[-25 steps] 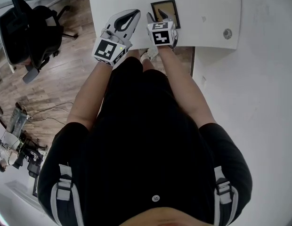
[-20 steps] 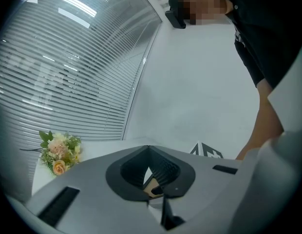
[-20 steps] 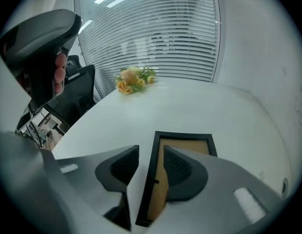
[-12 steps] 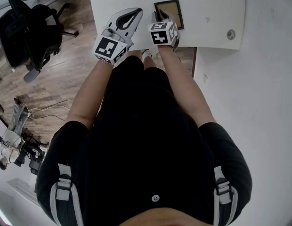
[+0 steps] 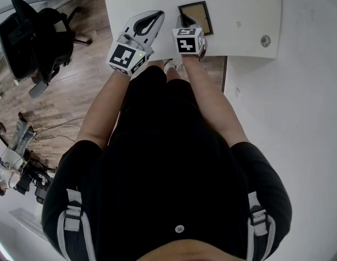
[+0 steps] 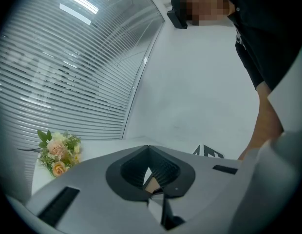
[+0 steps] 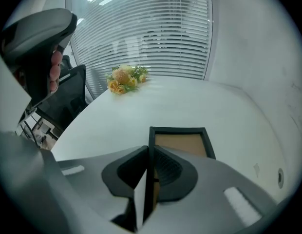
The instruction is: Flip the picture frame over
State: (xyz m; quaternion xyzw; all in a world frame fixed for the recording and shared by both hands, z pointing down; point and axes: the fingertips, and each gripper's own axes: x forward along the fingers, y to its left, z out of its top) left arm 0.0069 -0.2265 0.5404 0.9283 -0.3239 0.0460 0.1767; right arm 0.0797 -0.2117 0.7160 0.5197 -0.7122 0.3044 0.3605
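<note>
The right gripper (image 7: 148,155), jaws just closing, clamps the left edge of the black-rimmed brown picture frame (image 7: 182,143). The left gripper (image 6: 153,172) is closed, empty. A yellow flower bouquet (image 7: 125,78) lies well beyond.

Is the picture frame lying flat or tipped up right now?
Flat: the picture frame lies brown panel up on the white table. The right tool, its jaws just closing, pinches the frame's left edge.

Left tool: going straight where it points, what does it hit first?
The left tool likely passes over bare table, meeting the white wall first; flowers sit left of that line. Depth is unclear.
</note>
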